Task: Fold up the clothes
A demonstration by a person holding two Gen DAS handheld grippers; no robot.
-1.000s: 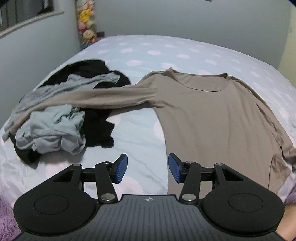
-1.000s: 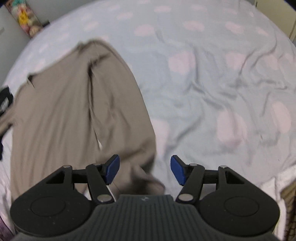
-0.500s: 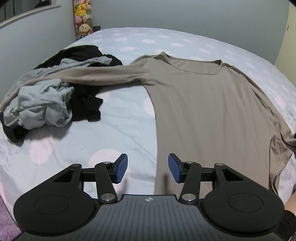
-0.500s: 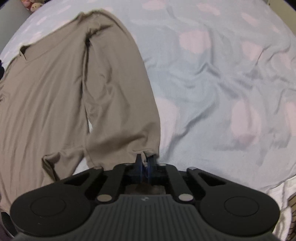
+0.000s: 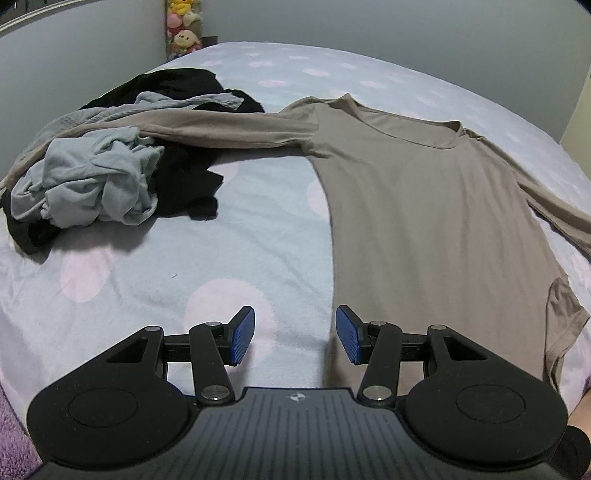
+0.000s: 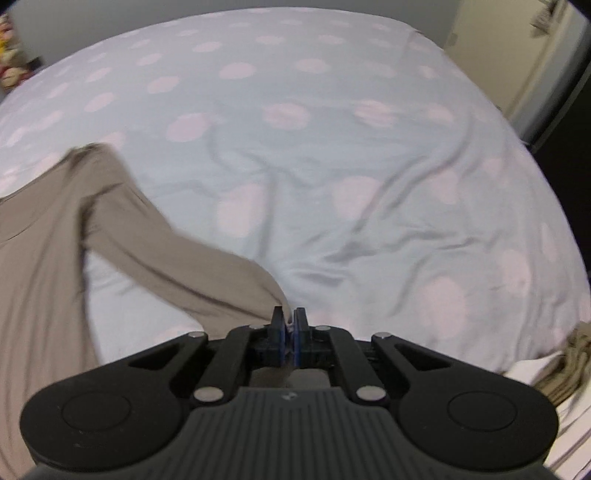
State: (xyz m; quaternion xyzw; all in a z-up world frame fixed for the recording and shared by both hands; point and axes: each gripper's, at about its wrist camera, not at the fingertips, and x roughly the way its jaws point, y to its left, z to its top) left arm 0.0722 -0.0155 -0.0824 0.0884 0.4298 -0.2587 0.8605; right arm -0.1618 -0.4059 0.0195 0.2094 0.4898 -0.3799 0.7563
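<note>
The left gripper (image 5: 294,334) hangs over the near edge of the bed (image 5: 236,258), angled steeply down, its two blue pads (image 5: 242,335) standing apart with nothing between them. The right pad sits just over the near left edge of the taupe long-sleeved shirt (image 5: 424,221), but I cannot tell whether it touches the cloth. The shirt lies flat on the dotted sheet, neckline toward the far wall. One sleeve stretches left and its cuff vanishes under the pile of clothes (image 5: 99,177); the other runs off the right edge of the view. The hem is hidden behind the gripper body. In the pile I count one pale blue-grey garment and black fabric, though how many black pieces is hard to say. A few plush toys (image 5: 183,27) stand in the far corner, too small to count. A bit of the person's wrist shows at the lower right, mostly cut off.

From the right wrist, the right gripper (image 6: 290,326) also points steeply down, its pads (image 6: 282,338) pressed together on the end of the shirt's sleeve (image 6: 207,273). The sleeve rises off the sheet toward the jaws and is blurred; the cuff itself is buried between the pads. The shirt's body is cut off at the left. Crumpled olive cloth (image 6: 569,362) peeks in at the right edge, largely out of view.
</note>
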